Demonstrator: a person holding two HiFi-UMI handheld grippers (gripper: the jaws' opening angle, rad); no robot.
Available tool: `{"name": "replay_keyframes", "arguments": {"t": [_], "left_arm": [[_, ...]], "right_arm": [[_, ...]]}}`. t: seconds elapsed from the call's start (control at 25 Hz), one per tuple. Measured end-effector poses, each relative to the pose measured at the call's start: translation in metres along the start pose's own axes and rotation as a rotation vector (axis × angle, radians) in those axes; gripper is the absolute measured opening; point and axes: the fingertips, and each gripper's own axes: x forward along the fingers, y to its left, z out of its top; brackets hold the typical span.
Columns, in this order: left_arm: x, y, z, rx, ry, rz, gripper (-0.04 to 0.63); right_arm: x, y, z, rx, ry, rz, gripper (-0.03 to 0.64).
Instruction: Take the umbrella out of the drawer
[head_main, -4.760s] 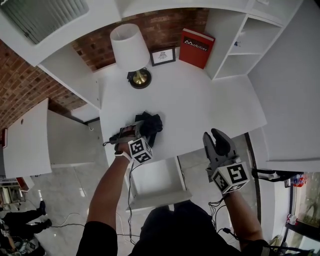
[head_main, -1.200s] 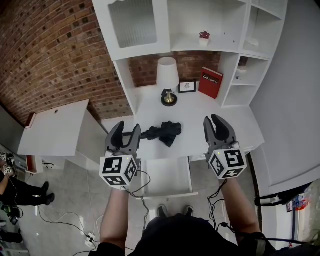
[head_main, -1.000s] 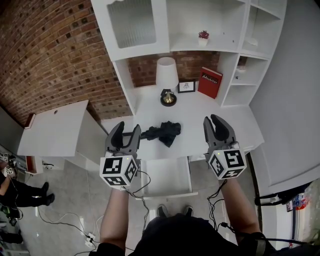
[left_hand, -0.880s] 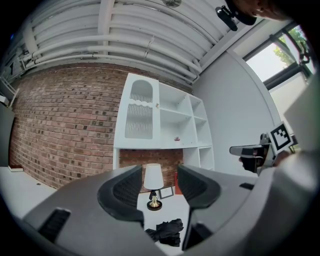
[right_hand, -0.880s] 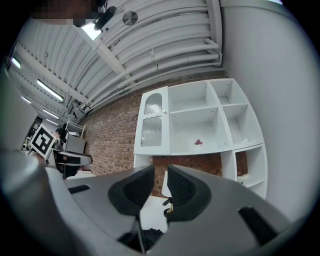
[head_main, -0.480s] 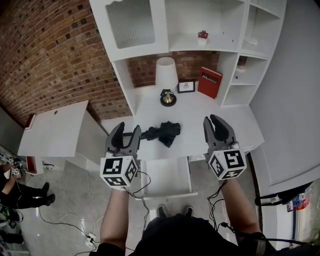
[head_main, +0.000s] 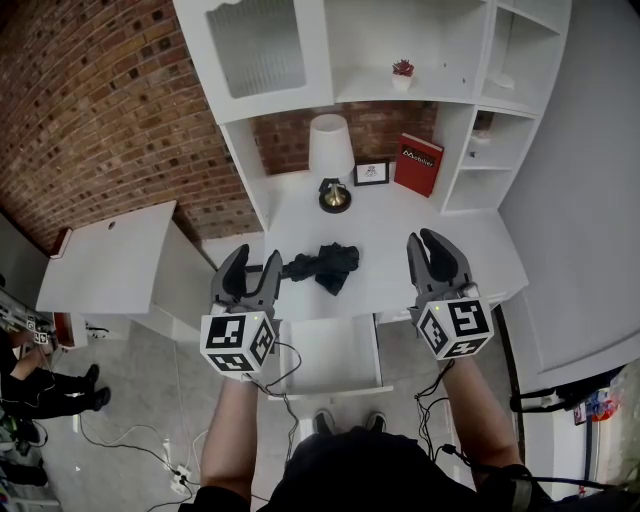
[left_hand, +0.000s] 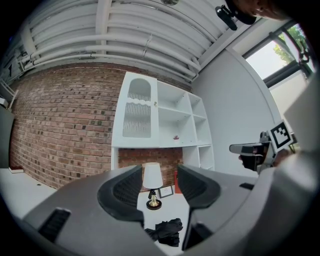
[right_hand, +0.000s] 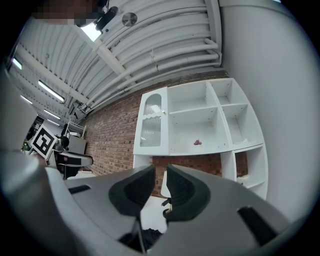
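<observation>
Drawn back from umbrella (head_main: 325, 266) since earlier frame: left claw (head_main: 252, 262), parted, empty. Right claw (head_main: 428, 245) narrowly parted, empty. Umbrella near worktop's (head_main: 420, 225) front edge, above open drawer (head_main: 325, 350); could drop in if nudged.

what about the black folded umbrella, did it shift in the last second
No. The black folded umbrella keeps its spot on the white desk, just in front of the brass lamp base.
</observation>
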Motion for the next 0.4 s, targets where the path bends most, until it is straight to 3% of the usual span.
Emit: {"name": "replay_keyframes", "arguments": {"t": [0.4], "left_arm": [[0.009, -0.018, -0.006, 0.022, 0.015, 0.012, 0.221]], "right_arm": [[-0.002, -0.017, -0.004, 0.001, -0.001, 0.015, 0.063]]}}
